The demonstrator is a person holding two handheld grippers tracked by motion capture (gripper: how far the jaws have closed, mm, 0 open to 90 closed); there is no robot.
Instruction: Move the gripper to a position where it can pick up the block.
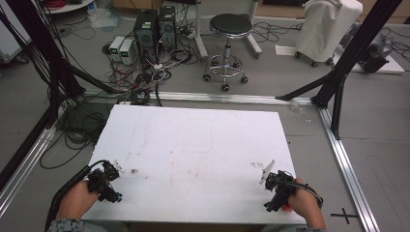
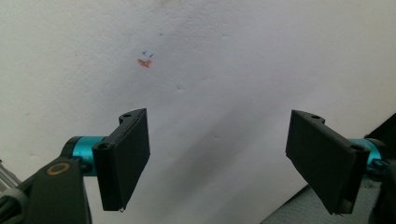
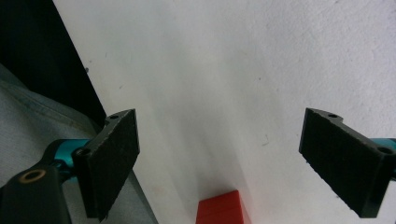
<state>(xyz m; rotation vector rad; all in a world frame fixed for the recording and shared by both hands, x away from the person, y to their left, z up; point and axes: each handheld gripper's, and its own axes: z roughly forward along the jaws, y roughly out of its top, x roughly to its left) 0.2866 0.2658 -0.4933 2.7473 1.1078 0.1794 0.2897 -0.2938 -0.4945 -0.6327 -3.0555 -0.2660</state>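
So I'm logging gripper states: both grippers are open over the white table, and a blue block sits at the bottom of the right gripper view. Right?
Nearly. The small plastic block is red, not blue, as the right gripper view shows. The left gripper and right gripper are indeed open over the white table.

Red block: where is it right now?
The red block sits at the bottom of the right gripper view, on the white table between the open jaws; in the high view it peeks out under the right gripper.

Bright even light, soft shadows beneath jaws, slightly soft focus
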